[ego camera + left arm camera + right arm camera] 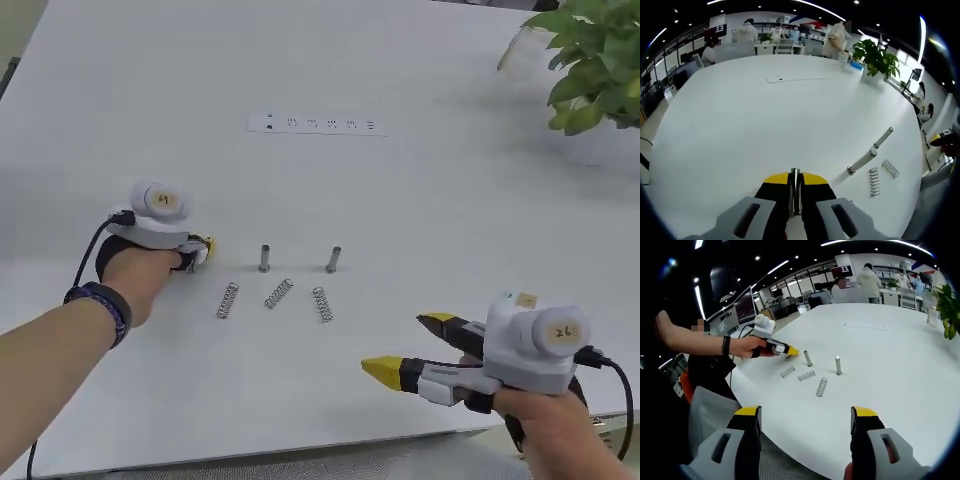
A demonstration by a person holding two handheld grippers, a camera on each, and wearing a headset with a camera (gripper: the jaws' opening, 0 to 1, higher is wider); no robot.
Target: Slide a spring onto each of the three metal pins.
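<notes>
Your left tool (795, 177) is pinched tight on one metal pin (795, 197). Your right tool (806, 413) hangs spread wide above the tabletop (420, 190). Two more pins (265, 258) (333, 260) stand upright, with three springs (228, 300) (279, 293) (322, 304) lying loose just beside them.

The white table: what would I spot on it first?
Three little springs lie in a row near the middle of the white table, just in front of two upright metal pins. The left gripper is shut on a third pin. The right gripper hangs open, yellow-tipped, over the near right edge.
</notes>
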